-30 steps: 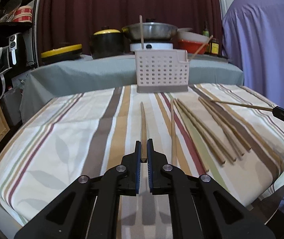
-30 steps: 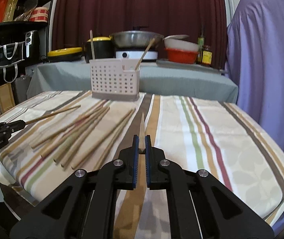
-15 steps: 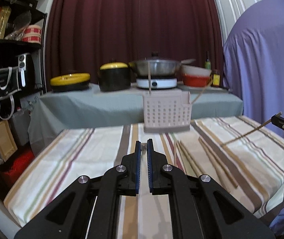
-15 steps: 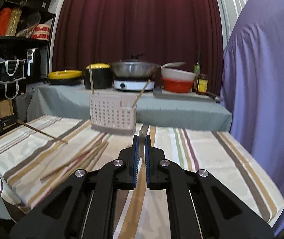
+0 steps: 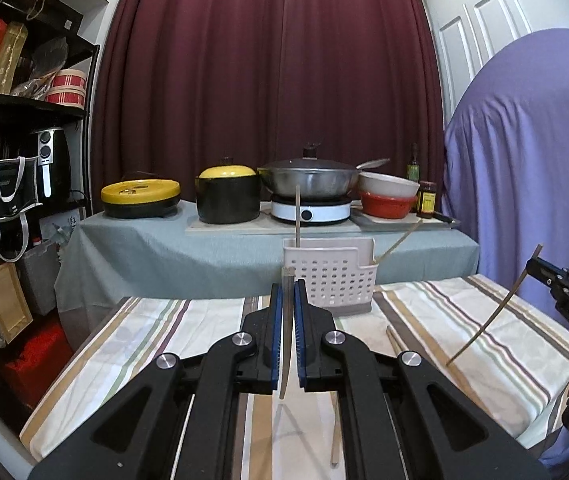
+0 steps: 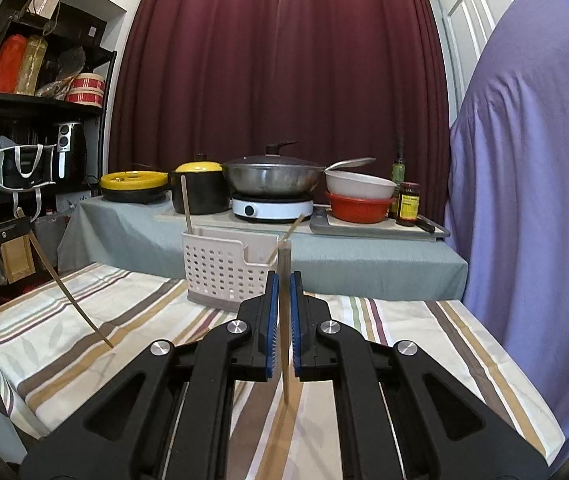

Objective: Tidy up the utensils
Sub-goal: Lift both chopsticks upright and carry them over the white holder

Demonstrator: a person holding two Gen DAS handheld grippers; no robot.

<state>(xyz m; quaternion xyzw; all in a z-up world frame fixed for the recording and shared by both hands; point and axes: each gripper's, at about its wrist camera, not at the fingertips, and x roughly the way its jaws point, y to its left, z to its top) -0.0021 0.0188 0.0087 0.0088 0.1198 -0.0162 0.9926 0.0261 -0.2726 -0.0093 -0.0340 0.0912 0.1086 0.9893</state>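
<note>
My left gripper (image 5: 287, 294) is shut on a wooden chopstick (image 5: 284, 360) that stands nearly upright, lifted off the striped tablecloth (image 5: 144, 344). My right gripper (image 6: 283, 286) is shut on another chopstick (image 6: 285, 344), also upright and above the cloth. Each gripper shows in the other's view with its chopstick hanging down: the right one (image 5: 534, 266) and the left one (image 6: 16, 222). The white perforated utensil caddy (image 5: 330, 278) stands at the table's far edge, straight ahead; it also shows in the right wrist view (image 6: 224, 272). It holds two chopsticks. More chopsticks (image 5: 394, 340) lie on the cloth.
Behind the table a grey-covered counter (image 5: 204, 256) carries a yellow-lidded pot (image 5: 226, 194), a wok on a burner (image 5: 308, 192), bowls and bottles. A dark shelf (image 5: 12, 160) stands at left. A purple-draped shape (image 5: 524, 160) stands at right.
Both grippers have risen off the table and tilted up, each lifting its chopstick from lying flat to nearly upright. The caddy now sits closer ahead.
</note>
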